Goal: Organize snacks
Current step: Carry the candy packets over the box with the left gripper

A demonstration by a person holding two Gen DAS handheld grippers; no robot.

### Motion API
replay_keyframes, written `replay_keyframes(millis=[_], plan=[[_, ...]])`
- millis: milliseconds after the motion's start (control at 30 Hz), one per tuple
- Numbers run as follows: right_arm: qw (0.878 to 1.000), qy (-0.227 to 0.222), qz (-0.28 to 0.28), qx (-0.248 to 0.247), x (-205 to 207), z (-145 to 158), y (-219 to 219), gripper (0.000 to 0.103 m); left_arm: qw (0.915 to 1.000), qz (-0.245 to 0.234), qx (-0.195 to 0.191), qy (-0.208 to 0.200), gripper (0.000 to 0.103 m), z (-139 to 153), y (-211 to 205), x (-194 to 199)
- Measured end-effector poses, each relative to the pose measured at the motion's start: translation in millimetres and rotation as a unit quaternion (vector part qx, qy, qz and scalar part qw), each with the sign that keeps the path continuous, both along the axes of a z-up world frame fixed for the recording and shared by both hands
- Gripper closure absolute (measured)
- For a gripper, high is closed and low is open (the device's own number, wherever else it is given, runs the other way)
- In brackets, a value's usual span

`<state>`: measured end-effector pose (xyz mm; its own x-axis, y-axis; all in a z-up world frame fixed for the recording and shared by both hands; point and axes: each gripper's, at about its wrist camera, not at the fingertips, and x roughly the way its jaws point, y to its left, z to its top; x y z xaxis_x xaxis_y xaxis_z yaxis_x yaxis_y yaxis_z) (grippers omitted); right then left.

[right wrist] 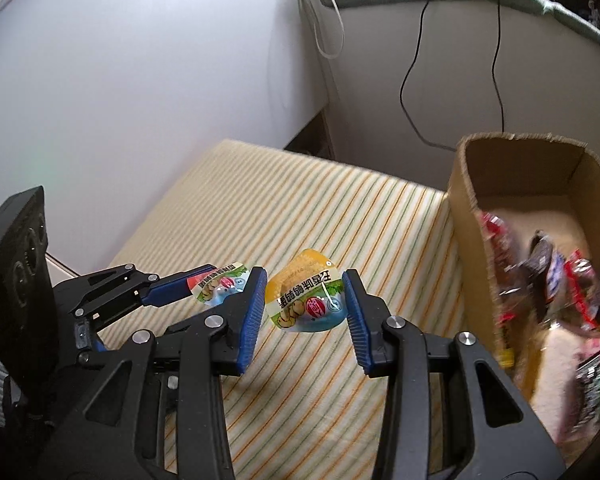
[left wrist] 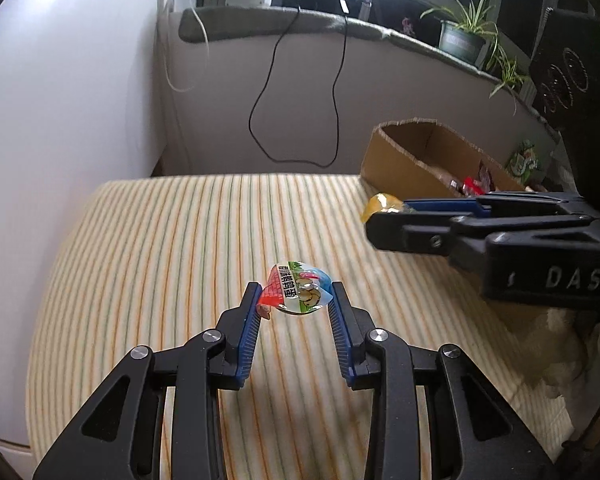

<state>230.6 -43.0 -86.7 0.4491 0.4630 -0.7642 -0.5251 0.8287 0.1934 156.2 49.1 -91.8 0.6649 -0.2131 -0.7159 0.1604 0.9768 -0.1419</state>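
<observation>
My left gripper [left wrist: 295, 296] is shut on a small red, green and blue snack packet [left wrist: 298, 291], held just above the striped cloth. The right wrist view catches the same packet [right wrist: 218, 282] at lower left, between the left gripper's [right wrist: 224, 276] blue pads. My right gripper [right wrist: 305, 294] is shut on a yellow and green snack packet [right wrist: 306, 296], lifted off the cloth. In the left wrist view that packet's yellow end [left wrist: 381, 204] sticks out past the right gripper [left wrist: 384, 216]. An open cardboard box [right wrist: 466, 216] to the right holds several wrapped snacks.
A striped yellow cloth [left wrist: 172, 248] covers the flat surface. A white wall stands to the left and a low wall with hanging black cables [left wrist: 260, 120] behind. Potted plants [left wrist: 464, 36] sit on the ledge. More snack packs [right wrist: 596, 376] lie at the far right.
</observation>
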Motion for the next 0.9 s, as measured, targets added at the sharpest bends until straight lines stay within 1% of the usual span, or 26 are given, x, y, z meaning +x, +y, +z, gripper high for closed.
replay_keyframes(millis=[233,333,567,900], plan=[[0.999,-0.032,-0.018,0.009,5,37,-36,0.062,0.9998,-0.009,-0.006,-0.019,0.071,17,-20,17],[0.999,-0.039,-0.034,0.009,12,46,-57,0.062,0.9995,-0.018,-0.008,-0.026,0.071,24,-32,25],[0.997,-0.042,-0.064,0.002,36,50,-103,0.062,0.9984,-0.041,-0.010,-0.037,0.071,36,-66,50],[0.996,-0.032,-0.083,-0.002,67,46,-147,0.062,0.9967,-0.068,-0.008,-0.044,0.071,45,-111,75]])
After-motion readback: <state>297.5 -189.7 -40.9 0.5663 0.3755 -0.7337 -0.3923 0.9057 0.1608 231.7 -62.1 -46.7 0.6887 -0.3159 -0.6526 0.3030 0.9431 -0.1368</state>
